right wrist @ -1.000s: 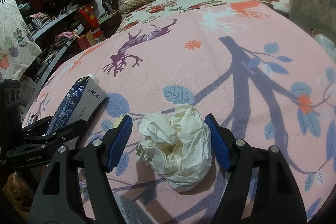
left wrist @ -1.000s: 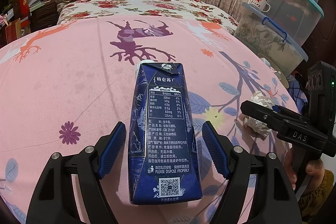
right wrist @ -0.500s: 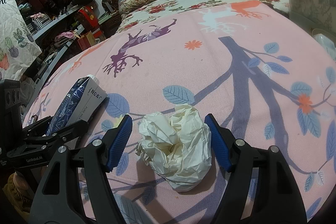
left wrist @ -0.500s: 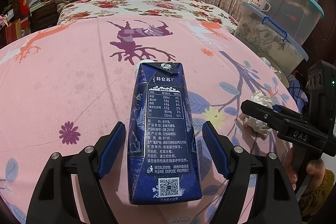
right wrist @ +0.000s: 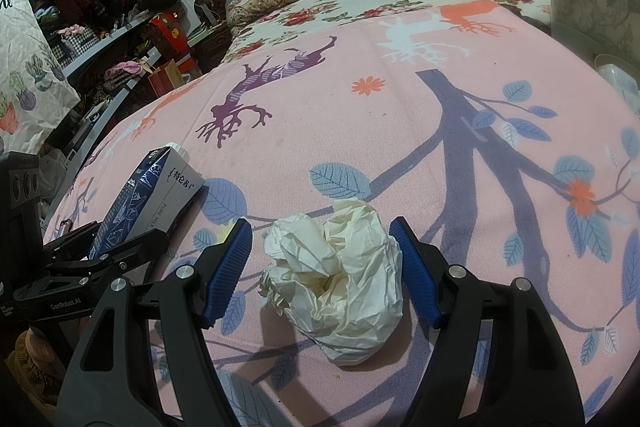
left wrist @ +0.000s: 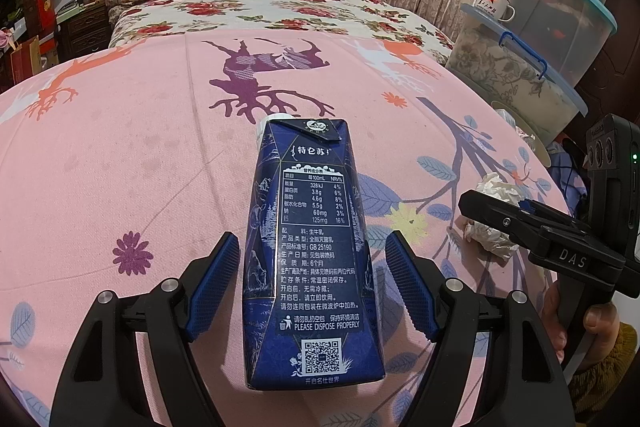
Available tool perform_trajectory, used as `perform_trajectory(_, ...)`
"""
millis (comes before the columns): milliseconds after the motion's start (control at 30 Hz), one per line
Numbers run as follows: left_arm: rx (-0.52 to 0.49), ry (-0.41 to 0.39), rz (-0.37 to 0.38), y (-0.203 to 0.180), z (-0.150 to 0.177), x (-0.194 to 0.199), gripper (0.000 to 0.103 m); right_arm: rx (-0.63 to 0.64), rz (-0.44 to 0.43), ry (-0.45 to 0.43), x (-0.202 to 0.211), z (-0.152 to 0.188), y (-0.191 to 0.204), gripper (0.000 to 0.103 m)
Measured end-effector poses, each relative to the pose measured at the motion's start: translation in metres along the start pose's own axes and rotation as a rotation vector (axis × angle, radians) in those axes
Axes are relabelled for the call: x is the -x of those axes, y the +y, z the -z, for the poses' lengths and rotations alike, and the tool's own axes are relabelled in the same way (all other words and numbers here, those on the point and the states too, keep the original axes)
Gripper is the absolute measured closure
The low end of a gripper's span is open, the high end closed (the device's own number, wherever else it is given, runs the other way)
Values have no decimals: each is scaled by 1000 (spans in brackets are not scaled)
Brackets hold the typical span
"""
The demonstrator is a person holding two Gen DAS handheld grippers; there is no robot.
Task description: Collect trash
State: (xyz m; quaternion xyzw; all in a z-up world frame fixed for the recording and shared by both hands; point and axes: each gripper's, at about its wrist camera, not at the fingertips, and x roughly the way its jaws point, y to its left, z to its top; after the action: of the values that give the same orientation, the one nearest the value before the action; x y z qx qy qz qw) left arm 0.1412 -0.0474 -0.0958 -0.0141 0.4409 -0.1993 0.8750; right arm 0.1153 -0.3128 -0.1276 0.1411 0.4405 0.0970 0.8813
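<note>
- Two pieces of trash lie on the pink tablecloth (left wrist: 120, 155) printed with deer, branches and leaves: a dark blue milk carton (left wrist: 310, 251) and a crumpled white paper ball (right wrist: 340, 279).
- The milk carton lies flat on the table, nutrition panel facing up, its white cap end pointing away toward the bed (left wrist: 240, 7).
- The left gripper (left wrist: 312, 283) straddles the carton's lower half; its jaws stand wide, with a gap visible between each blue pad and the carton's sides, so nothing is gripped.
- The paper ball sits on the table to the right of the carton, well apart from it.
- The right gripper (right wrist: 320, 267) brackets the paper ball; its jaws are spread, the left pad clear of the paper, the right pad very near its edge though contact is not clear. The ball rests on the cloth, not lifted.
- In the left wrist view, a hand (left wrist: 576, 323) with a mustard knitted cuff holds the right gripper's handle.
- Stacked clear storage bins (left wrist: 532, 67) stand past the table's right edge, an enamel mug (left wrist: 490, 3) on one lid.
</note>
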Motion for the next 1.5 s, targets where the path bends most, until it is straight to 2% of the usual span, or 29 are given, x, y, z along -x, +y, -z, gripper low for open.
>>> perform_trajectory(1500, -3, 2, -3, -2, 0, -1, 29, -3, -2, -1, 0, 0, -2, 31)
